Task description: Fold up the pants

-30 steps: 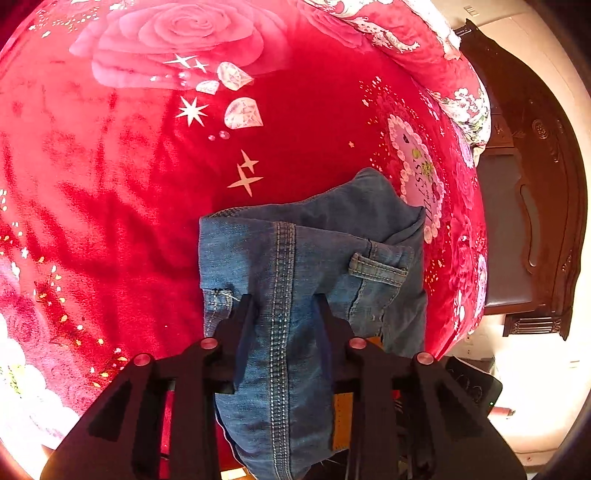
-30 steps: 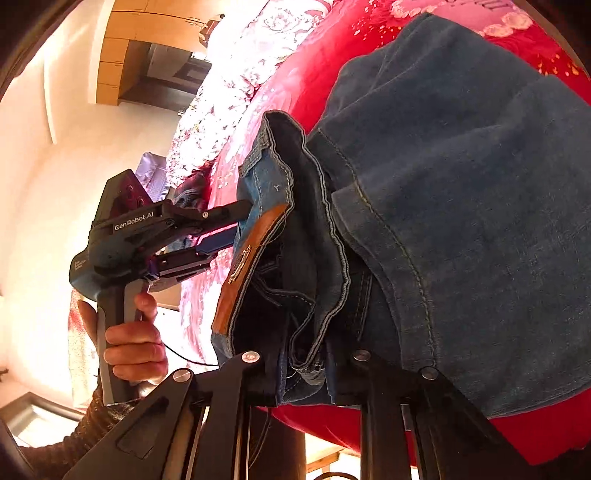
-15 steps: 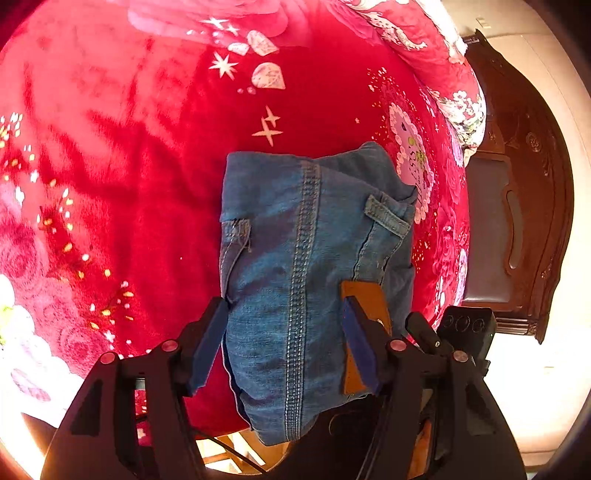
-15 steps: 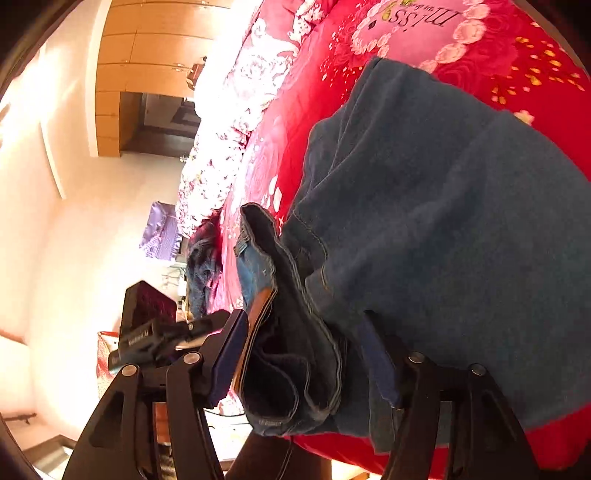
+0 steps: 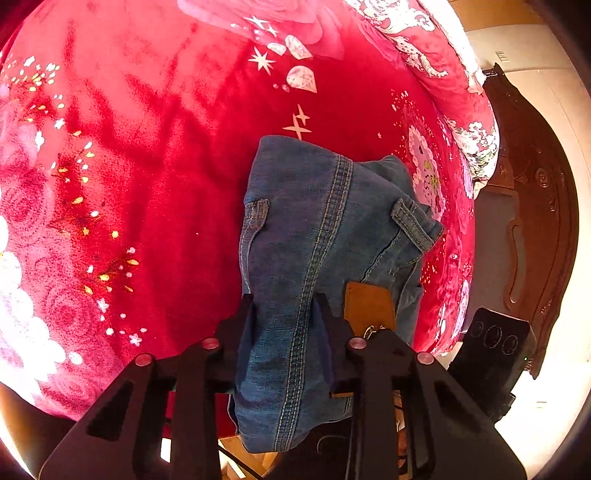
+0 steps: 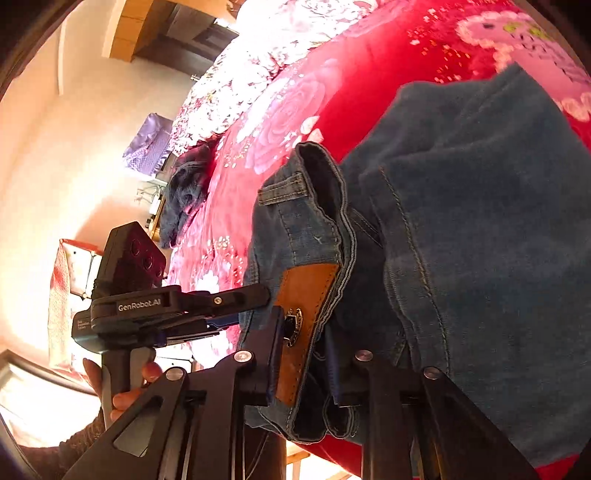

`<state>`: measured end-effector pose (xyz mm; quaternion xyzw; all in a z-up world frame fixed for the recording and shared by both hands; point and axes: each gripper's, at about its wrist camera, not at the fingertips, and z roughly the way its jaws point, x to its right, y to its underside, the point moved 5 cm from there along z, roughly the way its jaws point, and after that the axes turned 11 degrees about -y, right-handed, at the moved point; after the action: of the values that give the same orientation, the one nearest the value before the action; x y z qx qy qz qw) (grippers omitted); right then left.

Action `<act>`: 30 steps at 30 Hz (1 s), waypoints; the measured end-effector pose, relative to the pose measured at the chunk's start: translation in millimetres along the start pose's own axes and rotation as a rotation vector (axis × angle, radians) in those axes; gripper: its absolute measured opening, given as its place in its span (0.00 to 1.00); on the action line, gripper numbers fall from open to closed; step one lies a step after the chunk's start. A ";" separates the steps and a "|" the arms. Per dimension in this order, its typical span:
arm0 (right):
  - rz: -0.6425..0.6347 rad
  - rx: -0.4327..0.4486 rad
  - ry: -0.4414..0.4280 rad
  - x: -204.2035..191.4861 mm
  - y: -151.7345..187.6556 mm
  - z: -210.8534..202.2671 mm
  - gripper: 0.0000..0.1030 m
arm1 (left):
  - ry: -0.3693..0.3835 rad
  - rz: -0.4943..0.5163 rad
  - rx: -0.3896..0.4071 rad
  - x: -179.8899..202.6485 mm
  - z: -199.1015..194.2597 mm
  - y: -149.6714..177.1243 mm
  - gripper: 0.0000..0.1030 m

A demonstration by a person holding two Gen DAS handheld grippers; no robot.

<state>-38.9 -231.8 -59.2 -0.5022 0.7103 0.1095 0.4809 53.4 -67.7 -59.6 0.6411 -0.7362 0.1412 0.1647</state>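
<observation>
Lying folded at the red bedspread (image 5: 155, 206) edge, jeans (image 5: 314, 229) run lengthwise away from the grippers — waistband nearest. Left gripper (image 5: 284, 317) clenches the waistband seam; right gripper (image 6: 306, 332) clamps the leather patch (image 6: 303, 317) — both level, pointing forward.

Home bedroom: red floral bedspread (image 5: 177, 155), carved wooden headboard (image 5: 535, 206)

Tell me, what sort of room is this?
Most likely a bedroom: the jeans lie on a bed with a red rose-patterned blanket, a carved dark wooden bed end beside it, and a wardrobe behind.
</observation>
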 end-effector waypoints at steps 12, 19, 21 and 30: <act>-0.015 0.219 0.045 -1.2 -42.3 -130.9 0.17 | 0.044 0.168 0.012 140.5 0.8 12.1 0.23; 0.189 0.180 0.229 111.6 -17.9 -122.0 0.26 | -0.051 0.208 -0.103 154.8 62.1 20.5 0.23; 0.231 0.227 0.176 112.9 -15.8 -128.0 0.27 | 0.003 0.223 -0.110 150.3 45.4 21.2 0.24; 0.111 0.289 0.206 83.3 -64.0 -135.8 0.55 | -0.031 0.122 0.035 97.8 14.3 -24.3 0.51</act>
<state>-67.1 -399.4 -34.6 -0.3964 0.7907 -0.0193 0.4662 64.4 -164.8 -31.2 0.6000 -0.7737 0.1539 0.1331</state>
